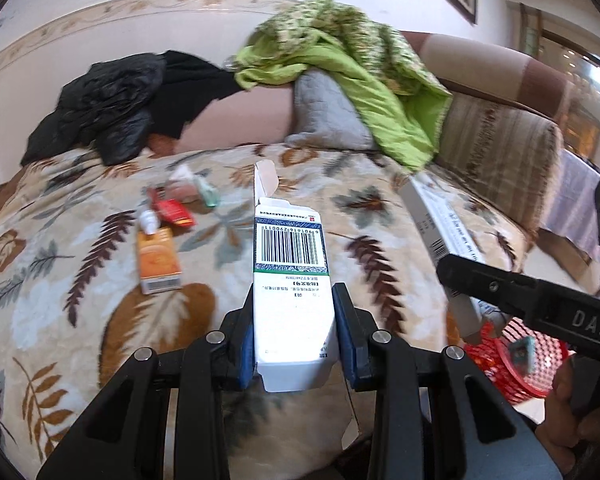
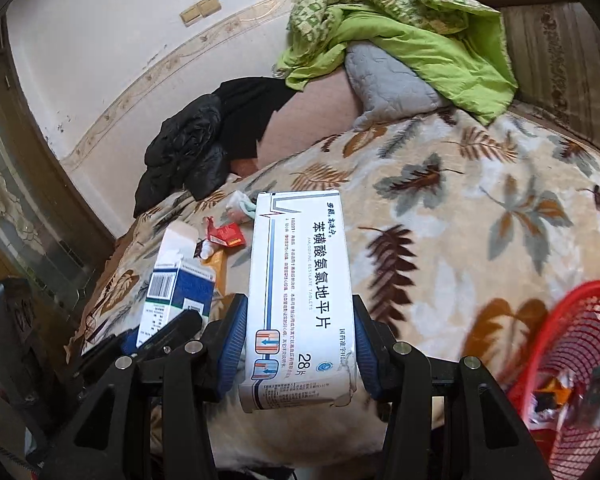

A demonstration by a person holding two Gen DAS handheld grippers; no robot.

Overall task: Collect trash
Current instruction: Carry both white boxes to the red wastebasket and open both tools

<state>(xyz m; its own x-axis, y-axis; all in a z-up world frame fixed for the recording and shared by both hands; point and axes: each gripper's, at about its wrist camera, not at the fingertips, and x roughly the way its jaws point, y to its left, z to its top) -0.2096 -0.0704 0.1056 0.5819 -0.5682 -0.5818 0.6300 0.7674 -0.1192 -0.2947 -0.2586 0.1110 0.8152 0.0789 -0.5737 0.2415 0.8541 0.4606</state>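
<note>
My left gripper (image 1: 294, 300) is shut on a white carton with a barcode (image 1: 288, 248), its top flap standing open. My right gripper (image 2: 298, 312) is shut on a long white tablet box with blue print (image 2: 300, 264). Both boxes hang above a leaf-patterned blanket (image 1: 80, 300). In the left wrist view the tablet box (image 1: 440, 216) shows at the right, just above a red mesh basket (image 1: 540, 364). From the right wrist, the barcode carton (image 2: 180, 284) is at the left and the basket (image 2: 580, 332), holding a few scraps, is at the lower right.
More litter lies on the blanket: an orange box (image 1: 158, 260), a small white bottle (image 1: 149, 220), a red packet (image 1: 174, 210) and crumpled tissue (image 1: 184, 176). A black jacket (image 1: 100, 108), a grey pillow (image 1: 324, 112) and a green quilt (image 1: 360, 60) sit at the back.
</note>
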